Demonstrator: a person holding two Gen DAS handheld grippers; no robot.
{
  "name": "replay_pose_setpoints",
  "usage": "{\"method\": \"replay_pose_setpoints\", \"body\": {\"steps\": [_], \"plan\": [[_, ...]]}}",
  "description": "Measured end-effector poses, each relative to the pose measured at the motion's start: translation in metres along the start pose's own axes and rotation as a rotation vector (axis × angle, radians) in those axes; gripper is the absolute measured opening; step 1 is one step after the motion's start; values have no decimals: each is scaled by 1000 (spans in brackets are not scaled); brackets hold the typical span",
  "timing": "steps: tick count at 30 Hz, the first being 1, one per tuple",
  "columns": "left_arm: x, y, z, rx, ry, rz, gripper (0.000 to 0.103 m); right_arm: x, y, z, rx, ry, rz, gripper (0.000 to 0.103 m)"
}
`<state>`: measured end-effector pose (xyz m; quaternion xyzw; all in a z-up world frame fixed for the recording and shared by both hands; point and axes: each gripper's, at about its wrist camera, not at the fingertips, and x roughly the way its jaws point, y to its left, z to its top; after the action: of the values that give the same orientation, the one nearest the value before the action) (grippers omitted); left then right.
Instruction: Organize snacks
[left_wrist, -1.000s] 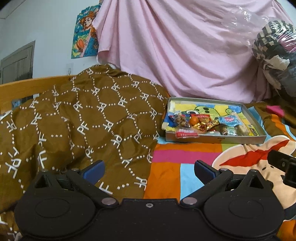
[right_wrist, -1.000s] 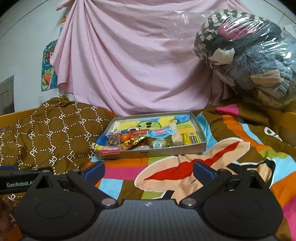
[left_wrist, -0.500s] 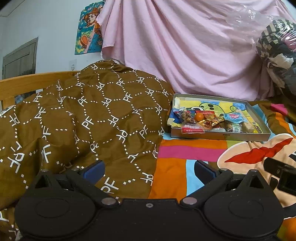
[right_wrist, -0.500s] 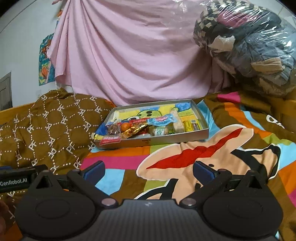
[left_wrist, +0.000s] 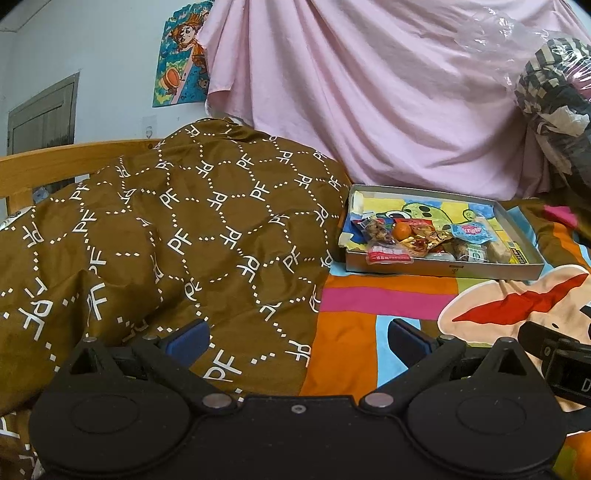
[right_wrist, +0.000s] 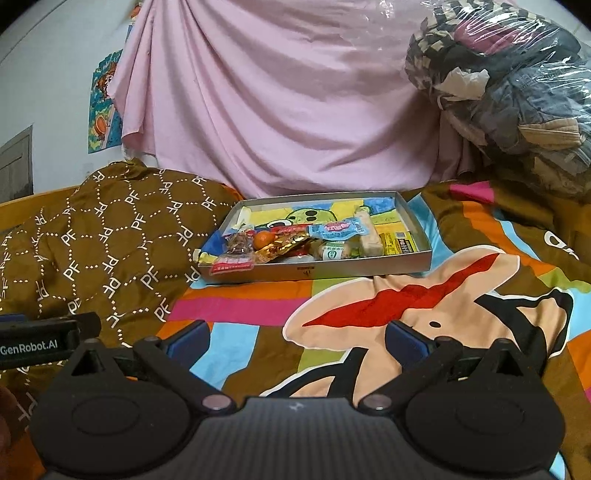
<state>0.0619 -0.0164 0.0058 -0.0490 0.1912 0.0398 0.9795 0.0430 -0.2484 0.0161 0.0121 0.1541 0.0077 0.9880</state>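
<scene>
The left gripper (left_wrist: 297, 338) and the right gripper (right_wrist: 297, 338) both hover low over a bed, jaws spread wide with nothing between them. Under them lies a colourful cartoon bedsheet (right_wrist: 388, 314), with a brown patterned quilt (left_wrist: 166, 240) bunched on the left. Further out, well clear of both grippers, a shallow grey tray (right_wrist: 369, 264) rests on the sheet. Every snack in view sits inside it: a red packet (right_wrist: 233, 263) leaning over the front left rim, a small orange (right_wrist: 262, 239), a gold wrapper (right_wrist: 284, 244), a light blue packet (right_wrist: 338, 229) and a yellow packet (right_wrist: 399, 245), loosely heaped along the front. Behind hangs a pink sheet (right_wrist: 277, 110). The snacks are gathered but jumbled; this would fit either sorting still ahead or collecting just finished
</scene>
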Motion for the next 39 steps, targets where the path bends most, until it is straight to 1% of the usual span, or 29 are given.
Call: {"method": "replay_pose_setpoints", "body": {"steps": [39], "plan": [[-1,1,-2,4,2,-1,102,1,2,-1,-11,8,7,103]]}}
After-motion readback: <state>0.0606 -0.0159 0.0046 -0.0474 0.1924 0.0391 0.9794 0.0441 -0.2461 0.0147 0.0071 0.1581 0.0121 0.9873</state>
